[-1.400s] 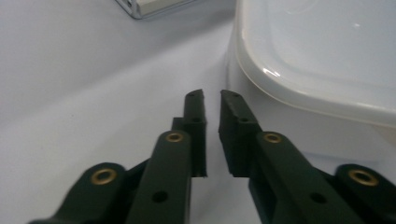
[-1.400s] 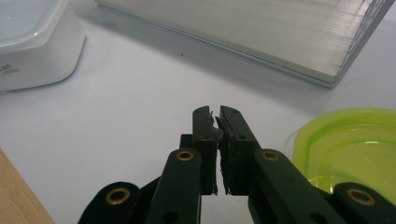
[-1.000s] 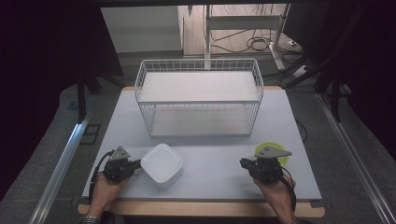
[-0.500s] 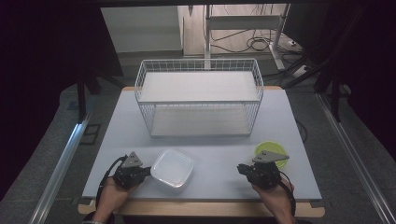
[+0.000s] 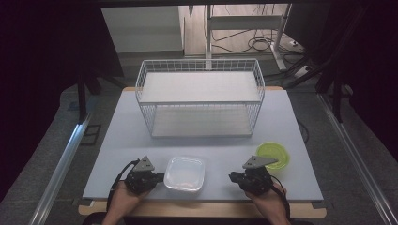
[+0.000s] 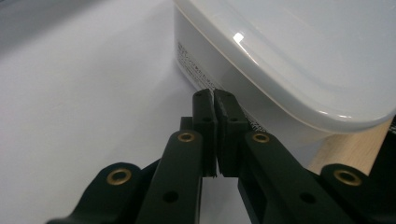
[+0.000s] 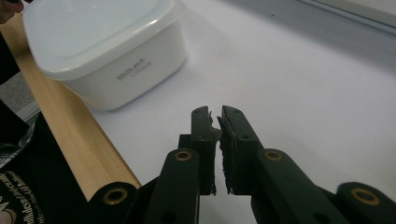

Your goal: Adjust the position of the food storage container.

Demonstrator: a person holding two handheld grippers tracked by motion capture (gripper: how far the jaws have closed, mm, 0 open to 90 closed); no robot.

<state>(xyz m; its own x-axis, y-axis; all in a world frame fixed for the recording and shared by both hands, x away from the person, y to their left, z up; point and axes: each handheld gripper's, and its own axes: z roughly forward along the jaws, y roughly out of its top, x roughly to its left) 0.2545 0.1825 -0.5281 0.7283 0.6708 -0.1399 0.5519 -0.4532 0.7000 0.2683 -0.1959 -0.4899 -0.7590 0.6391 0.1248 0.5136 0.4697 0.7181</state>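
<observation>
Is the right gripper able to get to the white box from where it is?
Probably yes. The right gripper is shut and points at the white box across a bare strip of table. Nothing lies between them; the green bowl sits off behind it. The left gripper is at the box's far side.

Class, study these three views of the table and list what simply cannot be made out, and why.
- White lidded container: its contents, hidden in all views by the cloudy lid.
- Its small side print: blurred in the left gripper view.
- Green bowl: near edge covered by the right gripper in the high view.
</observation>
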